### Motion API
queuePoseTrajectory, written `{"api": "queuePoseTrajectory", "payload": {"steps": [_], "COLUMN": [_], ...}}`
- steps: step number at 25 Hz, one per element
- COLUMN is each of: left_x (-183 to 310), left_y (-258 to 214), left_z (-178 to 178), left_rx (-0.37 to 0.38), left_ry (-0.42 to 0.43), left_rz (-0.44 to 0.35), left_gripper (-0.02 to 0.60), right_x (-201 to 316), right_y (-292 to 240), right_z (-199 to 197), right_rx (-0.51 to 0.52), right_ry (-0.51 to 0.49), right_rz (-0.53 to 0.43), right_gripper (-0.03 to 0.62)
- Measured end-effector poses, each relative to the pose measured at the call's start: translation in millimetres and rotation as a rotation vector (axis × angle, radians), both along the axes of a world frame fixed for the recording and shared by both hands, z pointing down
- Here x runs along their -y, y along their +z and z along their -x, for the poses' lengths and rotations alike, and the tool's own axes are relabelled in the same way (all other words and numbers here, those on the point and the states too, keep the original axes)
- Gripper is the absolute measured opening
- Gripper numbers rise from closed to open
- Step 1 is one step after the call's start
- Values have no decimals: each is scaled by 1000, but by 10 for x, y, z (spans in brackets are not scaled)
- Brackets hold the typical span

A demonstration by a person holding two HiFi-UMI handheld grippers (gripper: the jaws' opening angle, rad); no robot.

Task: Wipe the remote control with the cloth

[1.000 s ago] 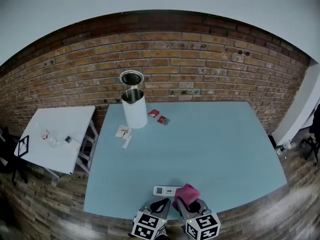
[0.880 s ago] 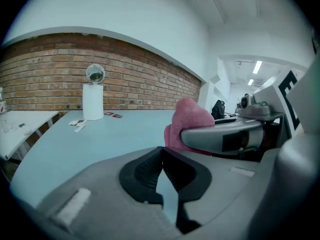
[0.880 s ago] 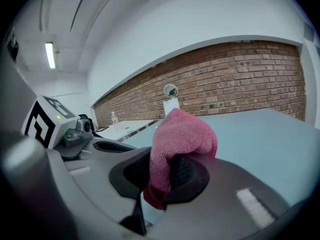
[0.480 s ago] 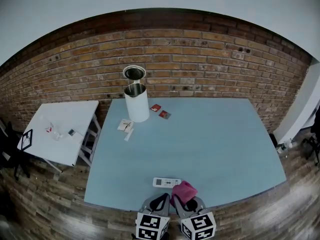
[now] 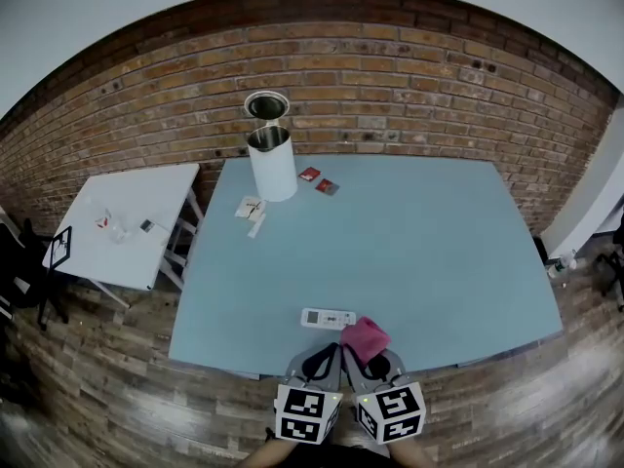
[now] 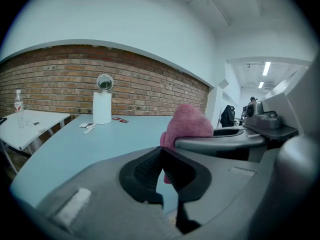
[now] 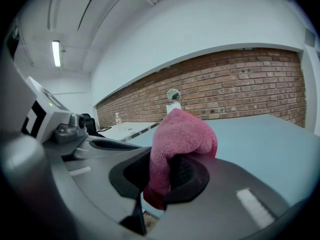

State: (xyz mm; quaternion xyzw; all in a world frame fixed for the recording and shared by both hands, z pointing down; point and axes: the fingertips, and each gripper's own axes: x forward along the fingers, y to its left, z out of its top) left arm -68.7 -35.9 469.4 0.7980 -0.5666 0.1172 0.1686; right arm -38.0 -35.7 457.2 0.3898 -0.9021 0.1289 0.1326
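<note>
Right gripper (image 5: 370, 359) fingers clamp the cloth (image 5: 365, 338); left gripper (image 5: 327, 357) fingers closed, empty. Remote (image 5: 328, 318) lies just ahead of them on the counter (image 5: 439, 252), likely unwiped. Next you lower the cloth onto it.

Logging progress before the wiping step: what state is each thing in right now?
Cloth: bunched, clamped in the right gripper.
Remote: lying flat on the table, not held.
Left gripper: shut, empty.
Right gripper: shut on the cloth.
White container: upright, lid open.
</note>
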Motion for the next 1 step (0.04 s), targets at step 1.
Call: {"api": "queuePoseTrajectory", "payload": {"steps": [1], "left_x": [-11], "left_y": [0], "left_z": [-30], "left_rx": [1], "left_ry": [2], "left_rz": [-2], "left_gripper": [-5], "right_x": [-11], "right_y": [5], "right_z": [-16], "right_rx": [-1], "right_ry": [1], "right_rz": [0], "right_gripper": [60]}}
